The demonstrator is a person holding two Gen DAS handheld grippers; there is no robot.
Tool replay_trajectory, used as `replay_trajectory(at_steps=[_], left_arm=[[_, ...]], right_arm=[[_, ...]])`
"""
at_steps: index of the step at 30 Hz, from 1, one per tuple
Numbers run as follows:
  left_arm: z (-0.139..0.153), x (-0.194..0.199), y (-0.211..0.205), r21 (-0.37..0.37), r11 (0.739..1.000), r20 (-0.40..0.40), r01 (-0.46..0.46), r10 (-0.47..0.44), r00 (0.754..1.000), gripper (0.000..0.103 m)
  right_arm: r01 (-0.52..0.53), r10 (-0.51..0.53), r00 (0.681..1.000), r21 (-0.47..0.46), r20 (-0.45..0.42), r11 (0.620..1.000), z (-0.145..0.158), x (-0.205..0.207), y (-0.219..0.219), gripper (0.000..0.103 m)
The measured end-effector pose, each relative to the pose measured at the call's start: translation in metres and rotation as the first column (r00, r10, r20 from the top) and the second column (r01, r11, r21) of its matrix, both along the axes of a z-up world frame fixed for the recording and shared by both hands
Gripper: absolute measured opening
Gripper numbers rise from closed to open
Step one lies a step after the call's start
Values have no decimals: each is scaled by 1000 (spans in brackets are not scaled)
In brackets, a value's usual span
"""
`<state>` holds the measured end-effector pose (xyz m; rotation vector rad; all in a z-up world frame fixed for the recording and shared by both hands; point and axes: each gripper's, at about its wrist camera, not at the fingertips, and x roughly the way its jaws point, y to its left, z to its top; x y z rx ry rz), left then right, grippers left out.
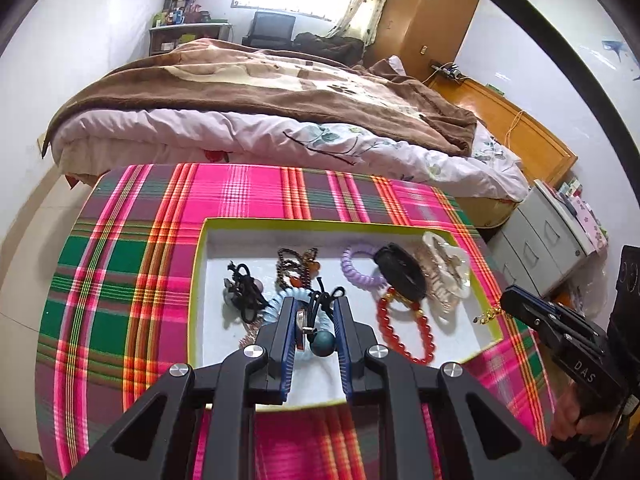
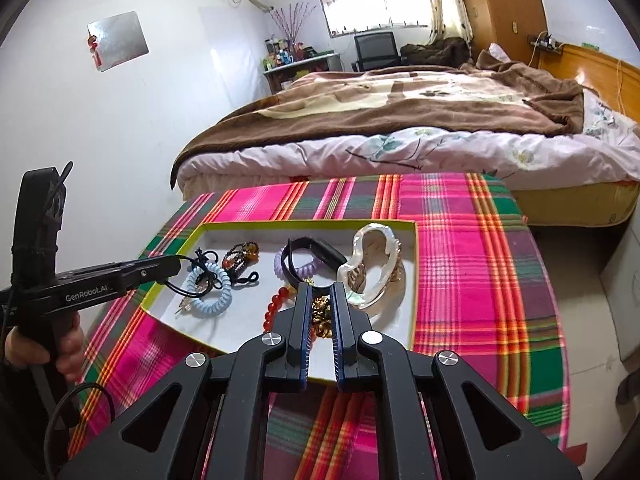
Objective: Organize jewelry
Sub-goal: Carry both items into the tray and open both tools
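Observation:
A shallow white tray with a yellow-green rim [image 1: 200, 264] [image 2: 412, 264] sits on the plaid table. It holds a red bead bracelet [image 1: 424, 332] [image 2: 276, 304], a purple coil tie [image 1: 356, 272], a black watch band [image 1: 400, 268] [image 2: 320, 250], a pearly hair claw [image 1: 444, 272] [image 2: 376, 268], a blue coil tie [image 2: 212, 292] and a brown bead string [image 1: 292, 264]. My left gripper [image 1: 314, 308] is shut on a black elastic hair tie with a teal bead [image 1: 323, 343] above the tray. My right gripper [image 2: 321, 294] is shut on a gold chain [image 2: 322, 316] [image 1: 490, 314] over the tray's right part.
The pink, green and red plaid cloth [image 1: 140, 260] covers the table. A bed with a brown blanket [image 1: 260, 80] stands right behind it. Grey drawers [image 1: 548, 248] stand at the right. A person's hand [image 2: 68, 344] holds the left gripper's handle.

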<state>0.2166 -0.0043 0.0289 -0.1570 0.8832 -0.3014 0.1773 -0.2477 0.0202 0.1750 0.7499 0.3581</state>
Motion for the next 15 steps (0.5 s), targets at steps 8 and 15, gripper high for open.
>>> replay_trajectory(at_steps=[8,15], left_arm=[[-21,10,7,11,1000,-42,-15,15,999,19],[-29,13,6,11,1000,-59,-13,13,998,19]], right_arm=[[-1,0,999,-29,-40,1000,-18,6,1,8],[0,-2,998,-29,-63,1000,-26,4,1,8]])
